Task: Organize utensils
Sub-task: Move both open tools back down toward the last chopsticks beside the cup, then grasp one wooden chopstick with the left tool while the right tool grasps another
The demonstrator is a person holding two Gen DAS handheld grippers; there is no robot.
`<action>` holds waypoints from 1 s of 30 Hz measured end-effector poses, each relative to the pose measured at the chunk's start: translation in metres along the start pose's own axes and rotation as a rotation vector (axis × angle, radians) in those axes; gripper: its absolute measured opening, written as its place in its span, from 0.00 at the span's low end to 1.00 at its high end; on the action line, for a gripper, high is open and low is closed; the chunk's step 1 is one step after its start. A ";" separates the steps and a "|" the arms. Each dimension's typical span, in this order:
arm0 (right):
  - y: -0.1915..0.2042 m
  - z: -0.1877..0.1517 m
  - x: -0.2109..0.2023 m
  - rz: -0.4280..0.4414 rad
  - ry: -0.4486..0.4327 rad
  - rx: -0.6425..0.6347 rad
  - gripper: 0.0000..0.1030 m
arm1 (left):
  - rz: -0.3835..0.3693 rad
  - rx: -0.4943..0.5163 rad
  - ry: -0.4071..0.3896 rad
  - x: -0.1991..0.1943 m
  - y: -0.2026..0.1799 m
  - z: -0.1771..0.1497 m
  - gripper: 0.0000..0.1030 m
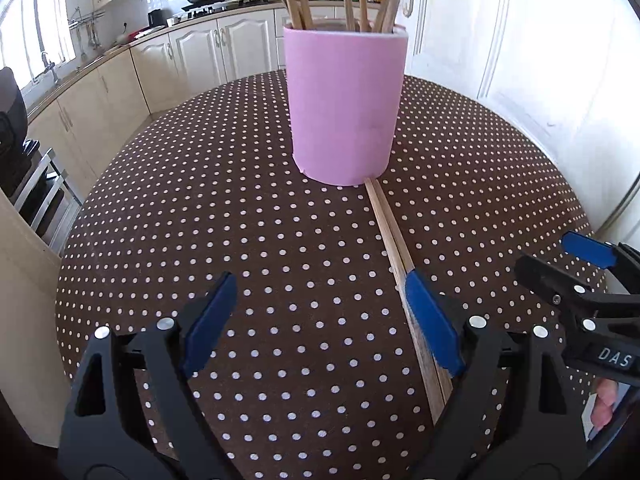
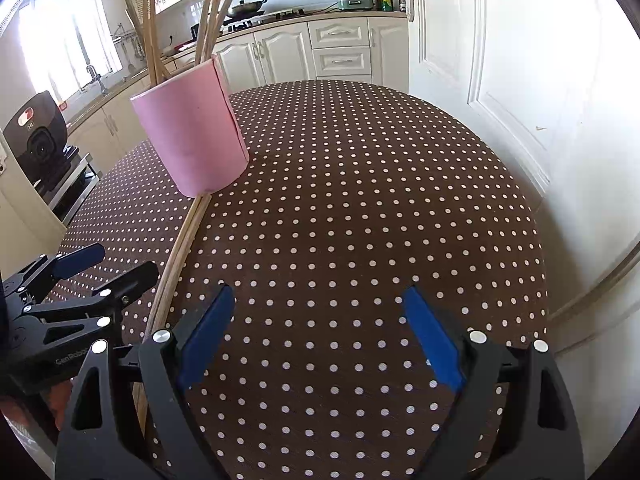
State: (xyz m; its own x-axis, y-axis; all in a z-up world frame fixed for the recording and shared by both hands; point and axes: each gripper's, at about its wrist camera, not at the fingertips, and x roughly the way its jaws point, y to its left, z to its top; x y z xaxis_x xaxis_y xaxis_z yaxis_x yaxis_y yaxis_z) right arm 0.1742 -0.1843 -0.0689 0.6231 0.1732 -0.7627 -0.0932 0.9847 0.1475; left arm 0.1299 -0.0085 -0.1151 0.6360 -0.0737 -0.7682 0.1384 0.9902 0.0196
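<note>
A pink cylindrical holder (image 1: 344,104) (image 2: 192,136) stands on the brown dotted tablecloth (image 1: 240,200) (image 2: 360,200) with several wooden chopsticks upright in it. Two loose chopsticks (image 1: 390,232) (image 2: 180,248) lie side by side on the cloth, running from the holder's base toward me. My left gripper (image 1: 320,304) (image 2: 108,268) is open above the cloth, and its right finger overlaps the lying chopsticks. My right gripper (image 2: 320,312) (image 1: 560,260) is open too, just right of those chopsticks, with only cloth between its fingers.
Cream kitchen cabinets (image 1: 200,52) and a counter with a wok run behind the table. A white door (image 2: 520,80) stands close on the right. A black camera device on a stand (image 2: 36,140) sits off the table's left edge.
</note>
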 end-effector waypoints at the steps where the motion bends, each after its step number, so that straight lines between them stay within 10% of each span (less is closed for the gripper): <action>1: 0.001 0.000 0.001 0.001 0.000 0.002 0.81 | 0.003 0.002 0.008 0.002 -0.002 0.001 0.82; 30: 0.002 0.002 0.001 0.039 -0.009 0.032 0.81 | 0.035 -0.033 0.167 0.016 -0.013 0.019 0.82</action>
State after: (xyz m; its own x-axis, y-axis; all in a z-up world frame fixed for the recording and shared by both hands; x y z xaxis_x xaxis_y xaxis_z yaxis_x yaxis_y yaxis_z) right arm 0.1757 -0.1825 -0.0683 0.6262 0.2108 -0.7506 -0.0928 0.9761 0.1967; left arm 0.1532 -0.0248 -0.1156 0.5047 -0.0212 -0.8630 0.0920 0.9953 0.0293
